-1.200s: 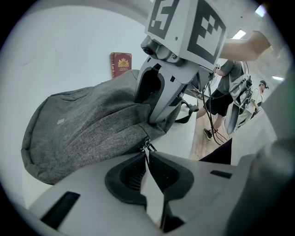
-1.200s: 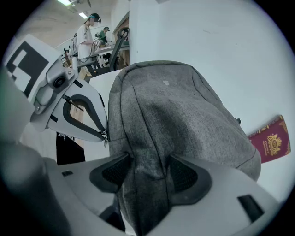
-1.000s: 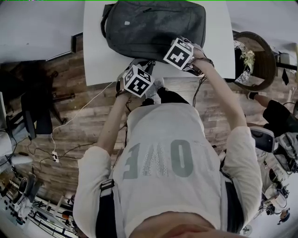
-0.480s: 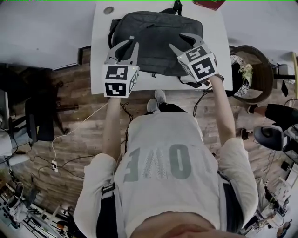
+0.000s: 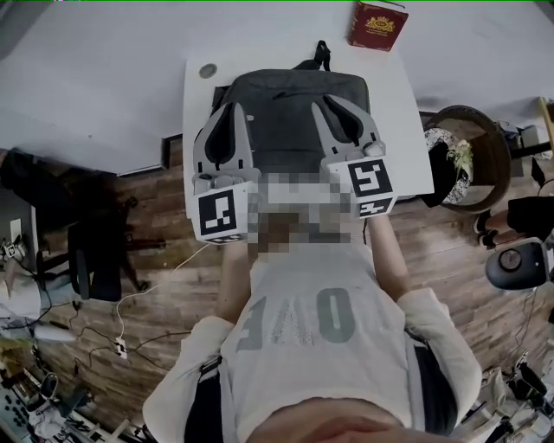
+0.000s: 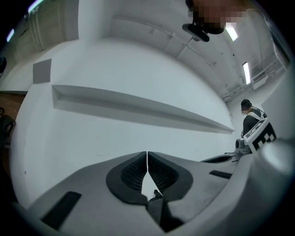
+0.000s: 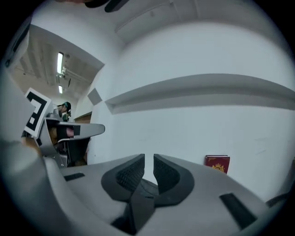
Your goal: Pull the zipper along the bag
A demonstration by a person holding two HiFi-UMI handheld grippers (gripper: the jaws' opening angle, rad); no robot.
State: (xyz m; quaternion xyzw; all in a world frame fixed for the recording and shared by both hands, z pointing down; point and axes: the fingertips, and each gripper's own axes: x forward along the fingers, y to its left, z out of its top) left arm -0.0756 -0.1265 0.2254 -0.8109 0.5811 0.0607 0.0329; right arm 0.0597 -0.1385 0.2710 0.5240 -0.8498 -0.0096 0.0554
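Lying flat on the white rectangular table (image 5: 400,112), the dark grey fabric bag (image 5: 299,91) takes up the middle of the top, its long side across the person's front. Its zipper is too small and dark to make out in the head view. A dark strap loop (image 5: 322,54) sticks out from the bag's far edge.

The left gripper (image 5: 230,106) shows over the bag's left end. In its own view the left gripper (image 6: 146,156) has its jaws pressed tip to tip with nothing caught between them, and only a white wall with a long ledge (image 6: 138,108) lies beyond.

The right gripper (image 5: 324,100) shows over the bag's right end. Its own view shows the right gripper (image 7: 149,160) with a narrow slit between the ribbed pads (image 7: 130,174); the jaws have just been closing, and nothing stands in the slit.

Both grippers point away from the person across the bag, and neither view looking along the jaws shows the bag.

A red book with a gold emblem (image 5: 377,24) lies beyond the bag's far right corner. A small round disc (image 5: 208,71) sits off the bag's far left corner.
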